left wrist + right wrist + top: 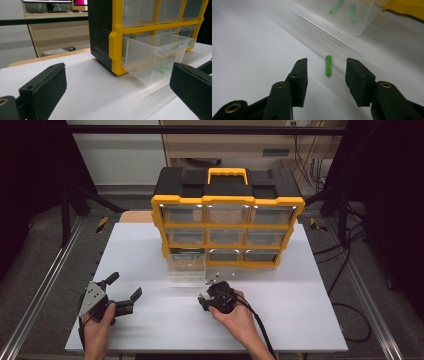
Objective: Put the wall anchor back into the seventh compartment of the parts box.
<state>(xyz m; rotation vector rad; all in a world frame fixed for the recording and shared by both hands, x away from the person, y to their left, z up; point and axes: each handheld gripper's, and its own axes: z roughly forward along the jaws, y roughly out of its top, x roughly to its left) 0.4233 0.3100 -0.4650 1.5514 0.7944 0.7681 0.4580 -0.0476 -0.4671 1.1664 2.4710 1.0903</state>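
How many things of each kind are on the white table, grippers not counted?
Green wall plugs: 3, one on the table, two in the pulled-out clear drawer
Yellow-and-black drawer cabinet: 1
Total: 4

high view: set above the near edge, faced forward and down over the white table (150, 245) | left gripper view: held low, faced at the pulled-out clear drawer (155, 57) | right gripper view: held close, same drawer (352, 15) shared

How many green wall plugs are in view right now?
3: one green plug lies on the table between the right gripper jaws, untouched; two lie inside the pulled-out clear drawer. Others may be hidden.
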